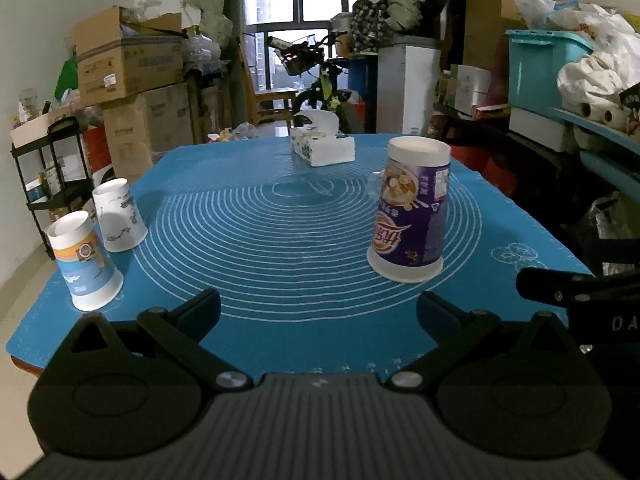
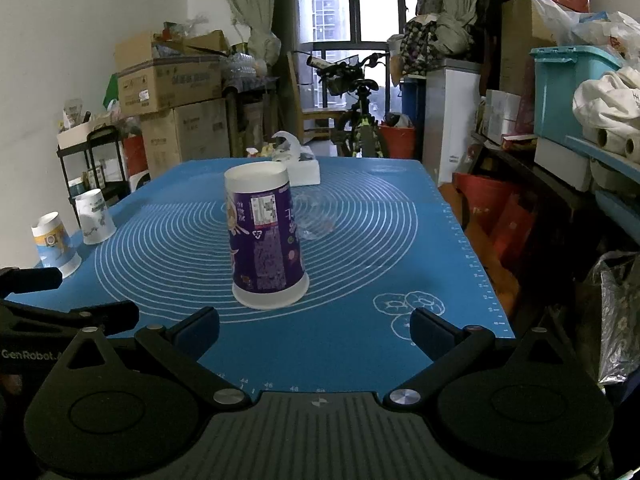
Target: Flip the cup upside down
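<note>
Purple-labelled and white-rimmed, the cup (image 1: pixel 410 210) stands upside down on the blue mat (image 1: pixel 280 240) — wide mouth on the mat, inside the printed rings, right of centre. Both grippers hover just short of it, apart from it: the left gripper (image 1: pixel 318 308) and the right gripper (image 2: pixel 314 326) each have jaws spread wide, holding nothing. Two paper cups (image 1: pixel 100 240) sit inverted at the mat's left edge — a tissue box (image 1: pixel 322 148) lies at the far side.
</note>
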`<state>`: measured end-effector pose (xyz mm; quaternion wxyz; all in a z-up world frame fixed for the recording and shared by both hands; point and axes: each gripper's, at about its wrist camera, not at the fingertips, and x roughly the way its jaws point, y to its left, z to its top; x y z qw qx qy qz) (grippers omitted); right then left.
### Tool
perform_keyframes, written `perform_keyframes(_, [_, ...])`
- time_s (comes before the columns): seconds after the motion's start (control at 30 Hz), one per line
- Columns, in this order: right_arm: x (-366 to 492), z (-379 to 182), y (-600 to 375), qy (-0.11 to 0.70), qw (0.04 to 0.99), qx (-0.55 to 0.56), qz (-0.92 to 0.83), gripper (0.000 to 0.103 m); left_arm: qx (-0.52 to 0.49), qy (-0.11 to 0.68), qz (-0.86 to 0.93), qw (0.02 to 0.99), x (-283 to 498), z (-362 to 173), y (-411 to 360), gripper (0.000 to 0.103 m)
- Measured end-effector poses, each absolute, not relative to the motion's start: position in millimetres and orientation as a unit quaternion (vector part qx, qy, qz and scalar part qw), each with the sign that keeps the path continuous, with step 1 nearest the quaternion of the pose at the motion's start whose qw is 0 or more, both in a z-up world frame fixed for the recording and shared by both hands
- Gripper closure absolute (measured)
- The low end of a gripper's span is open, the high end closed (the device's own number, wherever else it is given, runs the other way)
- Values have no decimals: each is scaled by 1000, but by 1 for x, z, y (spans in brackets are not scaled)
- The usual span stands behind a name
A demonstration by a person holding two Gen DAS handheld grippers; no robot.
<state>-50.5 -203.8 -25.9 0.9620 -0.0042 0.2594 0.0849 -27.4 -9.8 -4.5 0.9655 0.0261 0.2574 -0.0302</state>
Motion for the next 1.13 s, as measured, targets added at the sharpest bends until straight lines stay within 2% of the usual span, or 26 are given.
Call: perform_keyframes(1.13, [-51,-27,-202,266,960,1,87,2,28,273,-39,961,-24,-9,-12,0])
